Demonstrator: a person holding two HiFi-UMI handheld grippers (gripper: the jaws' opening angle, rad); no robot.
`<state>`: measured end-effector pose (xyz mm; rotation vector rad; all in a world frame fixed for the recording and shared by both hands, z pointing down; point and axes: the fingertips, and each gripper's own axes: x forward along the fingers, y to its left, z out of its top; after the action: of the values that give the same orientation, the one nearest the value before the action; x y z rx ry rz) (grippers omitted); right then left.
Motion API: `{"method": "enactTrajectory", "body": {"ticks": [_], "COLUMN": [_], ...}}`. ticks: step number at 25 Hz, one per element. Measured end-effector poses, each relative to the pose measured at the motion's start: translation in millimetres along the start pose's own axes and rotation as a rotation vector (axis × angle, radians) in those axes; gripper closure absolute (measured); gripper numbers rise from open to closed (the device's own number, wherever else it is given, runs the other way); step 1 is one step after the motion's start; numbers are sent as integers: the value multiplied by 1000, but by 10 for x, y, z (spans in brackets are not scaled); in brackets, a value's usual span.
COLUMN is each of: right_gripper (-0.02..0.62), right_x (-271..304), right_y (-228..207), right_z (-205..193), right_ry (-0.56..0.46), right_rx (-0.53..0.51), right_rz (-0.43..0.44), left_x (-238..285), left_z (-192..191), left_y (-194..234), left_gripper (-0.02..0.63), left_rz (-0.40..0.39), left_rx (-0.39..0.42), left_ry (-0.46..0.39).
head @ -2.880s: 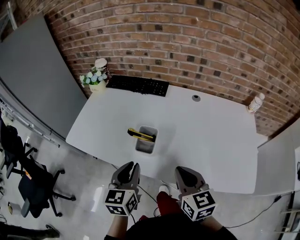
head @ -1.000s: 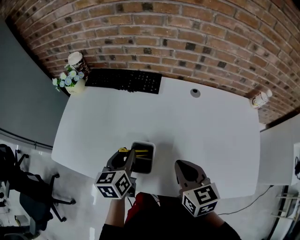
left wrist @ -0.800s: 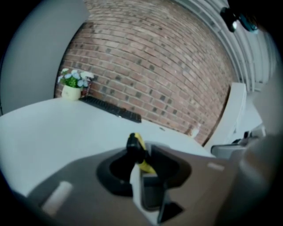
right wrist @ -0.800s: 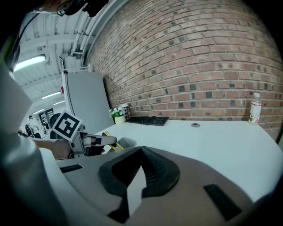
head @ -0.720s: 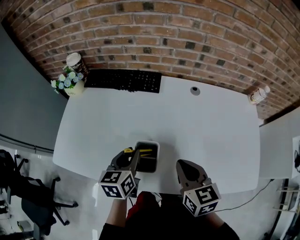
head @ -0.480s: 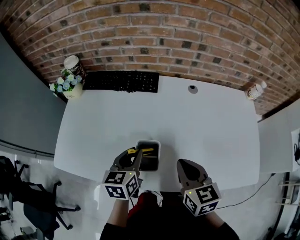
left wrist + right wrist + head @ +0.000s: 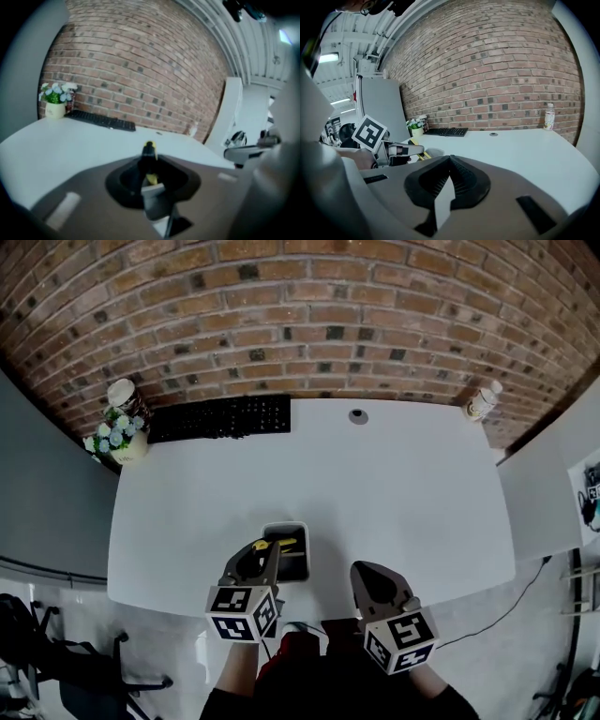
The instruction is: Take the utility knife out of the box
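Yellow utility knife (image 7: 284, 543) is lying crosswise over the box (image 7: 286, 525), its left end being pinched by the left gripper's (image 7: 149, 169) just-closing jaws; right gripper (image 7: 366, 573) is idling closed, empty.

Left tool (image 7: 266, 547) has just been closing onto the utility knife (image 7: 149, 152); right tool (image 7: 362, 568) jaws together

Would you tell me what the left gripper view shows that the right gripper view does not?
Only the left gripper view: a look straight along the left tongs, which have just been closing and now pinch the knife end-on.
Only the right gripper view: those tongs from the side with their marker cube, the box rim beyond them, and the right tongs, shut and empty.
Both: the knife, table, keyboard, flowers, bottle and brick wall.
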<state>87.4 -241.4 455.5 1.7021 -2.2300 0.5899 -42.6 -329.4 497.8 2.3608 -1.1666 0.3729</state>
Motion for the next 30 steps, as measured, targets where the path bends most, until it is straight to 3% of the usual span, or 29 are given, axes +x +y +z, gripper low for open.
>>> {"method": "enactTrajectory", "body": {"ticks": [13, 30], "right_gripper": [588, 588], "right_x": [-246, -479], "right_y": [12, 262], "right_z": [36, 133], "right_ry": [-61, -131], "right_rx": [7, -16], "right_rz": [-87, -96], "left_x": [-189, -831], "left_z": [352, 695], "left_y": [-231, -369], "left_gripper": [531, 531], "left_rz": [-59, -86], "left_rx": [126, 166], "left_ry": [-92, -216]}}
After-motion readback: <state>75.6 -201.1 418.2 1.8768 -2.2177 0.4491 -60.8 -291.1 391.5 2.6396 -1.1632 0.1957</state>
